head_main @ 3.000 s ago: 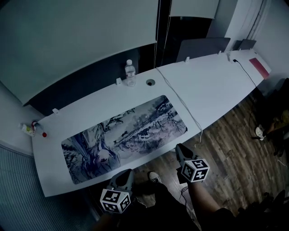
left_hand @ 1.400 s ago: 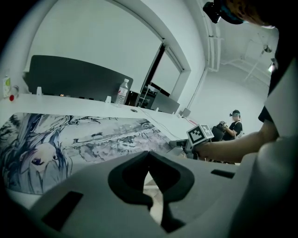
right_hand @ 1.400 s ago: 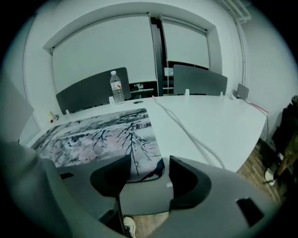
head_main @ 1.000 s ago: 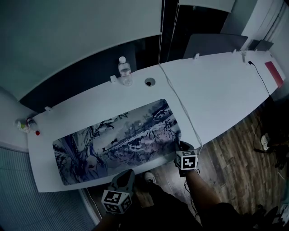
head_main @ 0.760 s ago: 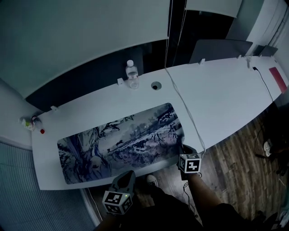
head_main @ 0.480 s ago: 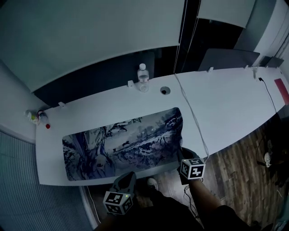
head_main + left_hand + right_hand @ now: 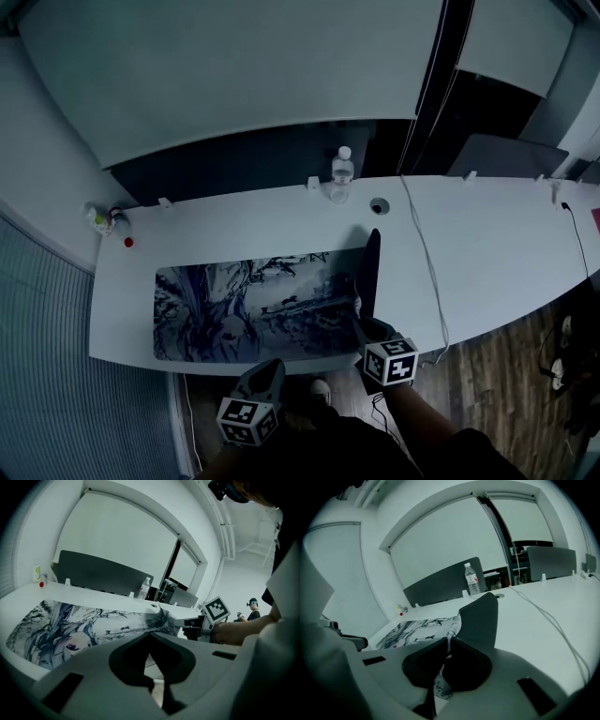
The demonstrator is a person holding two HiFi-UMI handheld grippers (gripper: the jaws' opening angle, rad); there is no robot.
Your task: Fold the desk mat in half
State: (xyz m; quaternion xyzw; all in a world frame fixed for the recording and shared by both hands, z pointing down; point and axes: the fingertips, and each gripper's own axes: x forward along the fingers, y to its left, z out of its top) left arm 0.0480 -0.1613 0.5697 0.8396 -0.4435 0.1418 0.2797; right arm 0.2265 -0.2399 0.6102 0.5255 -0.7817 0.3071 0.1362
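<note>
**Right claw gripping the desk mat's near right corner**

My right claw (image 7: 361, 321) is pinching the near right corner of the desk mat (image 7: 253, 305). Its jaws have just been closing, and they are now clamping narrowly with the mat's edge between them. That right end is standing up off the white surface (image 7: 487, 244) and curling leftward, so its dark underside (image 7: 372, 267) is showing. The rest of the mat is lying flat, printed side up, along the near edge of the surface.

My left claw (image 7: 271, 366) is hovering just off the near edge, below the middle of the mat and apart from it. Its jaws are sitting together at the tips, with nothing between them.

A water bottle (image 7: 342, 174) is standing at the far edge, beyond the mat. A white cable (image 7: 427, 262) is running across the surface to the right of the raised end.
</note>
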